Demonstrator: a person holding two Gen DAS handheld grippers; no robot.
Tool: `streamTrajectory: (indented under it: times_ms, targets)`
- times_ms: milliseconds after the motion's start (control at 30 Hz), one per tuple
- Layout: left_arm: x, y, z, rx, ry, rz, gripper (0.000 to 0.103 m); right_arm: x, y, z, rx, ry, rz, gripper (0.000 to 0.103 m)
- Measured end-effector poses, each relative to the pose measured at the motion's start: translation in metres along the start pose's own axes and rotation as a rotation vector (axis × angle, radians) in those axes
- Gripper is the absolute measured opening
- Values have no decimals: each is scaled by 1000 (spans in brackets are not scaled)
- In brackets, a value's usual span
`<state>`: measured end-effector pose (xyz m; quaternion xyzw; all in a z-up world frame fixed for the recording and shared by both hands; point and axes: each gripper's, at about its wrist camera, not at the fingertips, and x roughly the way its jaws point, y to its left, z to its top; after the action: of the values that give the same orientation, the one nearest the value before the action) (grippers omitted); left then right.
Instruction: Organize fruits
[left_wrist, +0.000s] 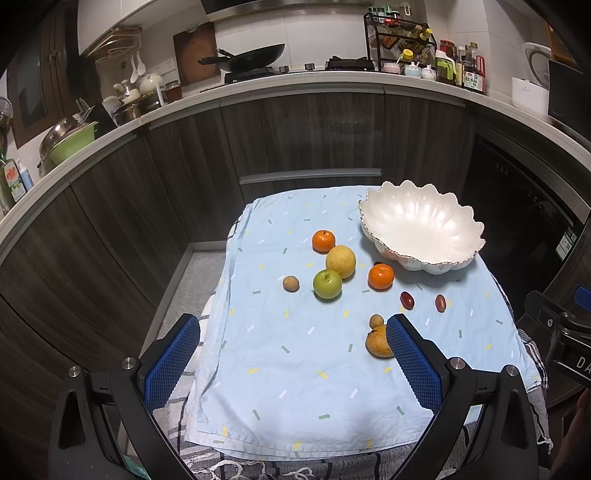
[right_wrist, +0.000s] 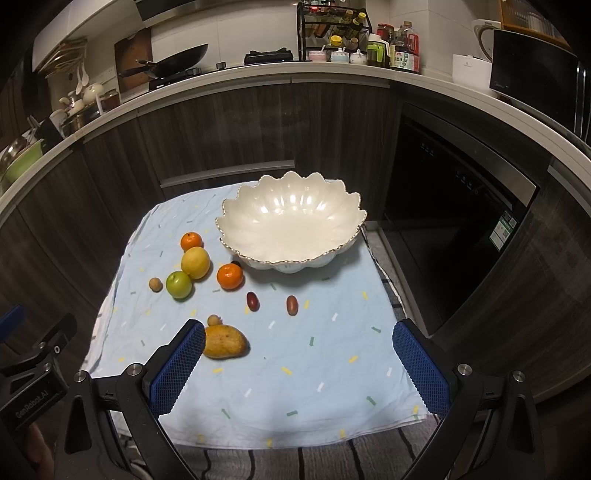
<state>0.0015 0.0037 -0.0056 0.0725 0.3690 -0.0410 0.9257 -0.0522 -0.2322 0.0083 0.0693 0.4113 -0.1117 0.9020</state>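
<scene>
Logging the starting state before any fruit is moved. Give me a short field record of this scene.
bowl: white, scalloped, empty, far right of cloth
cloth: light blue, fruit lying loose on it
fruit cluster: two oranges, yellow fruit, green apple
nearest fruit: mango
left tongs: open, empty
right tongs: open, empty

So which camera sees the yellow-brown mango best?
The right wrist view: the yellow-brown mango lies almost whole on the light blue cloth, only its left end behind a blue finger pad. In the left wrist view, the mango is about half hidden behind a finger pad.
</scene>
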Motion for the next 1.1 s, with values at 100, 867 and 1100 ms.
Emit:
streamTrajectory:
  times_ms: [100, 867, 1100]
  targets:
    - [0, 0, 0, 0, -1, 1, 103, 0, 0, 0, -1, -1, 0, 103]
    - [0, -1, 1, 2, 0, 2, 103, 0, -2, 0, 2, 1, -1, 103]
    - [1, -1, 0, 1, 2, 1, 103, 0, -2, 0, 2, 1, -2, 103]
